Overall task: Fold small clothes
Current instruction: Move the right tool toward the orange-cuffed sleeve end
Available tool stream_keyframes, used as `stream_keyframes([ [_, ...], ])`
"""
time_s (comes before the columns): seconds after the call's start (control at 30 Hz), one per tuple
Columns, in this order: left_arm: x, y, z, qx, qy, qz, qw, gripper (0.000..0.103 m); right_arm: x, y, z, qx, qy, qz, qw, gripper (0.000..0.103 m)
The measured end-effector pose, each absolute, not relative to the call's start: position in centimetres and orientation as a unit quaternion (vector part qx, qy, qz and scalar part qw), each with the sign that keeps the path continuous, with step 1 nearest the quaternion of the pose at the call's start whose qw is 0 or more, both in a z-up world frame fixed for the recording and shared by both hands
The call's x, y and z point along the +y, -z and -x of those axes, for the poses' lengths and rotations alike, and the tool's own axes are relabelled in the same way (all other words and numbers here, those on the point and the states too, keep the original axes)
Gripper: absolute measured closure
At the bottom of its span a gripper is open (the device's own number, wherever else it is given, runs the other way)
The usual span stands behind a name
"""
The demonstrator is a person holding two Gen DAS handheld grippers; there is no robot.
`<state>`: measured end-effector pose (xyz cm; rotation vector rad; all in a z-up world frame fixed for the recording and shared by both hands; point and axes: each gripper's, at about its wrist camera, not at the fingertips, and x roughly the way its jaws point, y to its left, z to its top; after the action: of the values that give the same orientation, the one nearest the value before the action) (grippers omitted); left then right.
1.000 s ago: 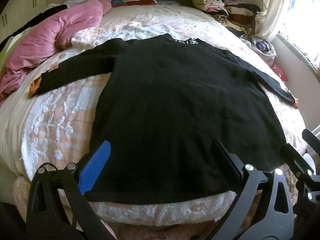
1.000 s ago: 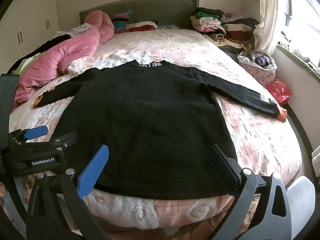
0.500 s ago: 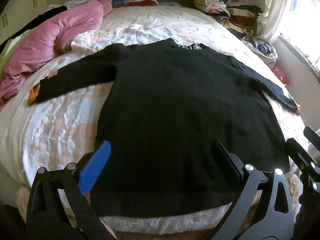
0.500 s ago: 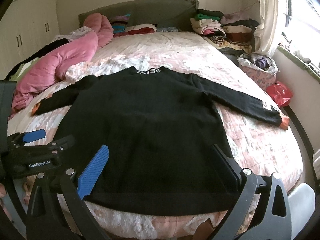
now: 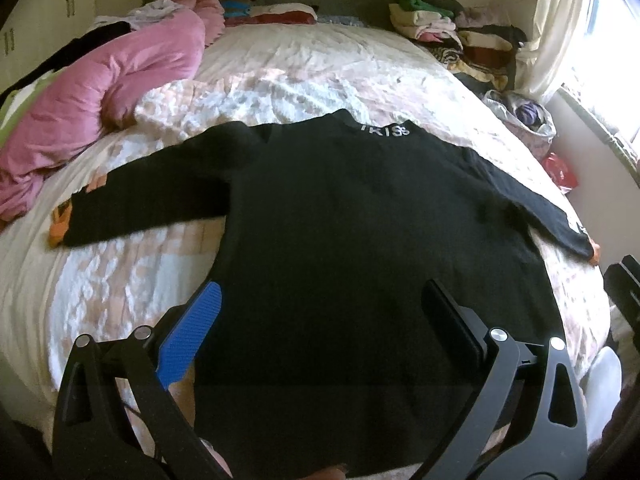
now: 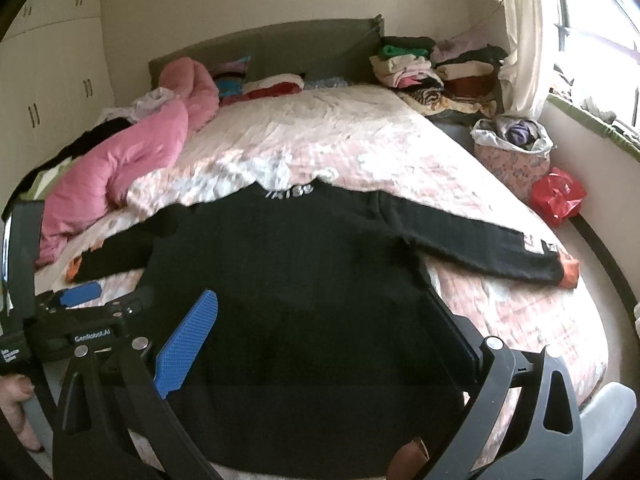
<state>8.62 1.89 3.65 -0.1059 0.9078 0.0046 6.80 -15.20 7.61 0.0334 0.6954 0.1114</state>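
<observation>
One black sweater (image 5: 352, 240) flat on bed (image 5: 304, 64) | two sleeves spread | left hand-held gripper (image 5: 320, 320) agape | right hand-held gripper (image 6: 320, 320) agape

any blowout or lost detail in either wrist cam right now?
Left wrist view: window blown out at right; black sweater reads almost textureless, its near hem dim. Right wrist view: window clipped white; sweater equally flat. Both show fisheye bending and dark corners.

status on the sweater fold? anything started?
Done: the black long-sleeved knit sweater lies flat on the quilted bed cover, sleeves spread out. In hand: nothing; the left gripper and right gripper are open above its hem. Left: every fold.
</observation>
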Motion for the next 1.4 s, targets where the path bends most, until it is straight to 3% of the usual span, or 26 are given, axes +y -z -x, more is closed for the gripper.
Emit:
stream_keyframes([
  [0.73, 1.3, -6.1, -16.5, 0.423, -0.003, 0.036, 0.905, 0.009, -16.9, -9.4, -13.9, 0.325, -0.025, -0.03, 0.945, 0.004],
  [1.4, -2.9, -3.2, -22.4, 0.442, 0.026, 0.016, 0.896, 0.009, -27.7, -4.3, -19.5, 0.363, 0.098, -0.092, 0.922, 0.004],
])
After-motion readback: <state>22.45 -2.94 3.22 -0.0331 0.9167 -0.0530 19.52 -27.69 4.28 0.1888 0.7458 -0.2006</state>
